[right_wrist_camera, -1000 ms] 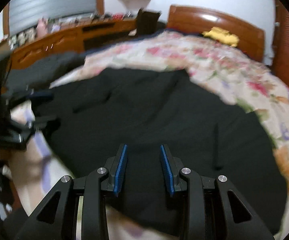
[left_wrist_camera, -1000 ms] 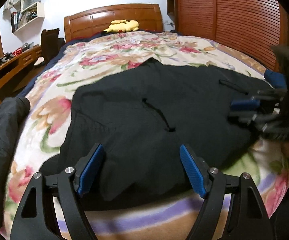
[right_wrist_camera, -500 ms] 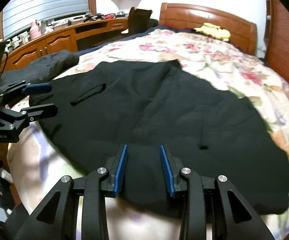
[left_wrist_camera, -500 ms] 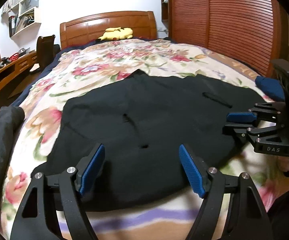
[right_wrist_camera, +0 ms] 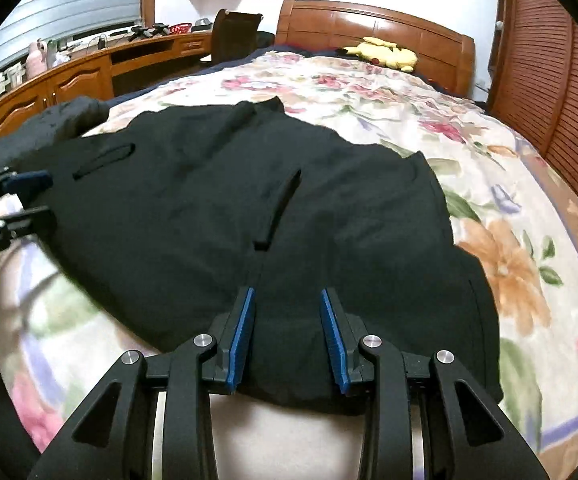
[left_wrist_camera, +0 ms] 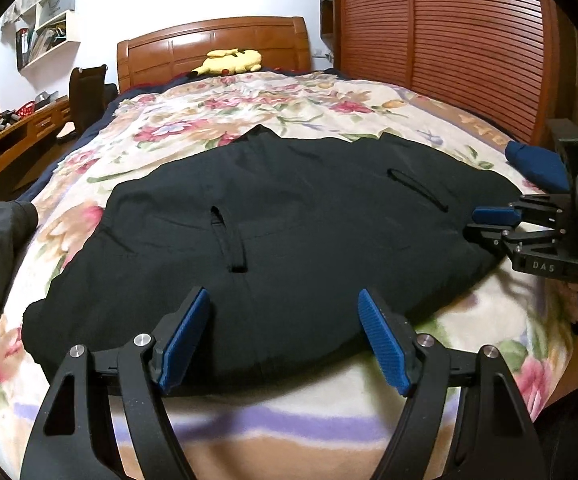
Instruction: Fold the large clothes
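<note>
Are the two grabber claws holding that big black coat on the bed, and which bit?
Neither holds anything. The left gripper and right gripper both hover open at the near edge of the large black fabric garment, with no cloth pinched between their blue pads.

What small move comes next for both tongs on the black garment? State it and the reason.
Probably lower both and close them on the near hem. The black garment lies spread flat on the bed, not yet folded. The left tongs stand wide open over its near edge; the right tongs, also open, hover over the same edge. Neither holds cloth, so gripping likely precedes any fold.
</note>
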The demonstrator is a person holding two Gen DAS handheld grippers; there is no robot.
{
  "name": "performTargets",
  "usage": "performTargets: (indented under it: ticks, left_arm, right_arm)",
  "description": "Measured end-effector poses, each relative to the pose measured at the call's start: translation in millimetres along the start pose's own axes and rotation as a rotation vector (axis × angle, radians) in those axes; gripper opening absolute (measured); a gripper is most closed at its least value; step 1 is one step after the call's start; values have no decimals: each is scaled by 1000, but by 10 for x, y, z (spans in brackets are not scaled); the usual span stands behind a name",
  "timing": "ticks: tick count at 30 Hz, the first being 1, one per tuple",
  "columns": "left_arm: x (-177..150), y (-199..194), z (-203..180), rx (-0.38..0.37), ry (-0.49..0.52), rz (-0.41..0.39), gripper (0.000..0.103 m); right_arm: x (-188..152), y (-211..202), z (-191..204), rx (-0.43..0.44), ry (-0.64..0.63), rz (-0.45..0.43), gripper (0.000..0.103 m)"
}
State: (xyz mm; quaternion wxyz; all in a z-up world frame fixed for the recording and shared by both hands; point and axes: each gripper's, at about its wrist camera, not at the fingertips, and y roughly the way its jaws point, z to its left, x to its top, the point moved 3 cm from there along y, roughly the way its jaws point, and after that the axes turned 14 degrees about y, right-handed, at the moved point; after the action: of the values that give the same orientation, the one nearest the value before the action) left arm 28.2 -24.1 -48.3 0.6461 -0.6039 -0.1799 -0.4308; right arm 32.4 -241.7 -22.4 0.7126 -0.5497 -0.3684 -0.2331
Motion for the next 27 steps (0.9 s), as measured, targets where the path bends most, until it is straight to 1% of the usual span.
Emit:
performTargets:
  ticks: [3,5,7,9,11,13,17,22,25,27]
  left_arm:
    - [4,-7,-69,-6,-1,3,78]
    - [17,-17,-122,1,13,3,78]
    - [42,-23,-159,5,20,-3,78]
    - [49,-26,-195,2,17,-6,78]
    - [61,-30,-221,-3,19,-8,78]
    - [79,-28,-269,-4,26,-10,78]
    - [85,19,-344,-19,29,8,78]
    - [64,98,-362,-14,18,23,78]
    - [45,120,-363,-16,18,24,78]
    - [22,140,-366,-14,21,26,78]
  right_arm:
    - [-3,-24,105,-23,-23,-14,35]
    - [-6,-66,147,-34,-28,-43,35]
    - [-7,-120,166,-58,-22,-73,39]
    - [-44,-196,161,-54,-10,-76,48]
    - [-109,-253,123,-70,4,-93,68]
    - [-155,-262,73,-90,37,-105,75]
    - [-223,-363,-145,-146,135,-121,75]
    - [-282,-477,-380,-163,260,-125,75]
    - [-265,-565,-497,-147,341,-141,75]
    - [-235,-607,-534,-126,374,-145,75]
